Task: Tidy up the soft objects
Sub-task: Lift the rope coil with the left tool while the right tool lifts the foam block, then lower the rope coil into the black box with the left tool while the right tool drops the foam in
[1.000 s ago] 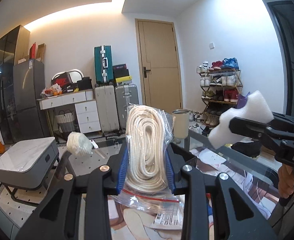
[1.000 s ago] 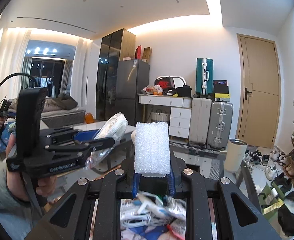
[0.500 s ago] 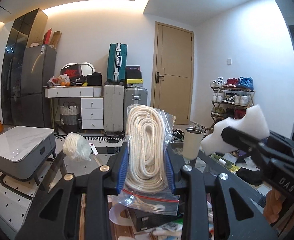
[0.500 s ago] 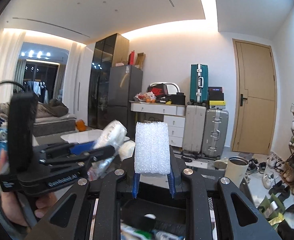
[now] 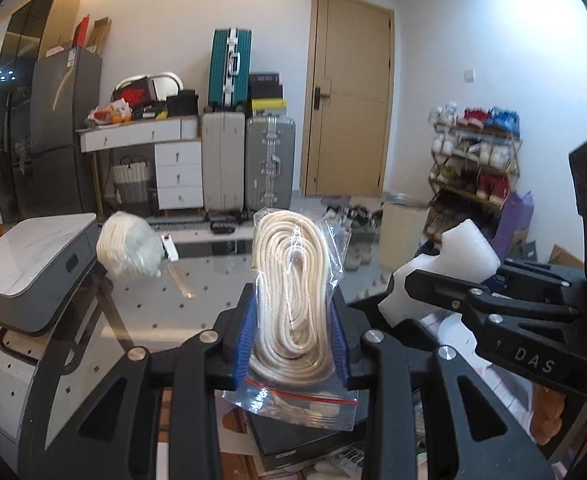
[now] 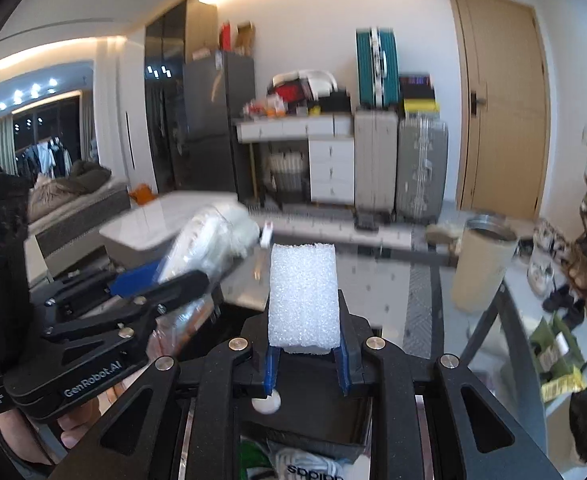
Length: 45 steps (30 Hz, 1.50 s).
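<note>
Mid-carry: left gripper (image 5: 291, 320) clamps bagged rope (image 5: 291, 292), right gripper (image 6: 305, 350) clamps foam block (image 6: 303, 296); next, set both beside rope bundle (image 5: 127, 250).

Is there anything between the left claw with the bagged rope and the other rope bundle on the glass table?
Nothing visible. The left claw holds the bagged rope; bare glass table lies between it and the other rope bundle. A small white item sits beside that bundle.

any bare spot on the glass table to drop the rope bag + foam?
Bare glass table ahead of the tongs, between the loose rope bundle on the left and the cream cup on the right. Crowded below both tongs: black box, papers and packets.
</note>
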Motion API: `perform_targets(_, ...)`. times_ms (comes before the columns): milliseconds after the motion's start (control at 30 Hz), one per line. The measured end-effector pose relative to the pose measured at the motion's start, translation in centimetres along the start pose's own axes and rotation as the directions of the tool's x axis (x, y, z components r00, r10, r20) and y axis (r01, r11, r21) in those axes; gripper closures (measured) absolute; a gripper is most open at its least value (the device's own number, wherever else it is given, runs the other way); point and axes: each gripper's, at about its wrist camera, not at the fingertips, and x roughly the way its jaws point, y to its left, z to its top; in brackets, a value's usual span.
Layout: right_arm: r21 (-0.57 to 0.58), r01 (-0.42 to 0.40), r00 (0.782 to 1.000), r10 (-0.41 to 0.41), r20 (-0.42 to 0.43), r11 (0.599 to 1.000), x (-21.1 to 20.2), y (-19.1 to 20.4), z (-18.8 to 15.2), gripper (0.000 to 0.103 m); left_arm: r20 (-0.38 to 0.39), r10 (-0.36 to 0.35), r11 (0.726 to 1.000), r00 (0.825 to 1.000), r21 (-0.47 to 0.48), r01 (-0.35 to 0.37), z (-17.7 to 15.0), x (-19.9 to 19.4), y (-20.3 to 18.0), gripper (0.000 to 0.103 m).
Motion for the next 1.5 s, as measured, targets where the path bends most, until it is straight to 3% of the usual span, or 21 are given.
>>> perform_targets(233,0.038,-0.009,0.982,0.016,-0.186,0.999,4.8,-1.8,-1.4,0.080,-0.177,-0.034,0.999,0.984,0.003,0.035,-1.6,3.2,-0.9,0.071)
perform_targets(467,0.054,-0.021,0.926,0.040,-0.375,0.998,7.1,-2.4,-4.1,0.080,-0.262,-0.022,0.999,0.965,0.030,0.031,-3.2,4.0,-1.4,0.071)
perform_targets(633,0.093,-0.057,0.914,0.089,-0.396,0.994,7.1,-2.4,-4.3,0.080,-0.319,-0.033,0.998,0.947,0.032,0.045,-3.7,4.1,-1.4,0.071)
perform_targets(833,0.070,-0.053,0.925,0.076,-0.373,0.996,6.5,-1.4,-3.8,0.077,-0.315,-0.037,0.998,0.948,0.032,0.049,-3.7,4.0,-1.7,0.071)
perform_targets(867,0.068,-0.046,0.929,0.068,-0.363,0.997,6.3,-1.2,-3.6,0.072,-0.312,-0.038,0.998,0.949,0.029,0.050,-3.6,4.0,-1.6,0.070)
perform_targets(967,0.088,-0.034,0.944,0.061,-0.325,0.996,5.6,-1.5,-3.1,0.032,-0.306,-0.037,0.998,0.951,0.028,0.048,-3.4,3.9,-1.3,0.067)
perform_targets(1000,0.099,-0.041,0.948,0.070,-0.309,0.994,5.3,-1.6,-2.9,0.027,-0.302,-0.038,0.998,0.952,0.026,0.048,-3.4,3.8,-1.3,0.065)
perform_targets(1100,0.105,-0.039,0.959,0.067,-0.275,0.994,4.3,-1.7,-2.2,0.027,-0.290,-0.043,0.998,0.956,0.025,0.053,-3.2,3.5,-1.4,0.057)
perform_targets(1367,0.117,-0.026,0.967,0.054,-0.247,0.993,2.6,-2.3,-1.6,0.029,-0.257,-0.066,0.998,0.964,-0.015,0.064,-2.0,1.8,-0.8,0.056)
perform_targets(1433,0.112,-0.023,0.969,0.050,-0.243,0.993,2.1,-2.3,-1.5,0.033,-0.252,-0.071,0.997,0.965,-0.018,0.069,-1.7,1.3,-0.8,0.056)
perform_targets(1500,0.089,-0.029,0.962,0.052,-0.267,0.996,2.0,-1.8,-1.6,0.052,-0.249,-0.079,0.997,0.965,-0.019,0.076,-1.6,0.8,-0.8,0.056)
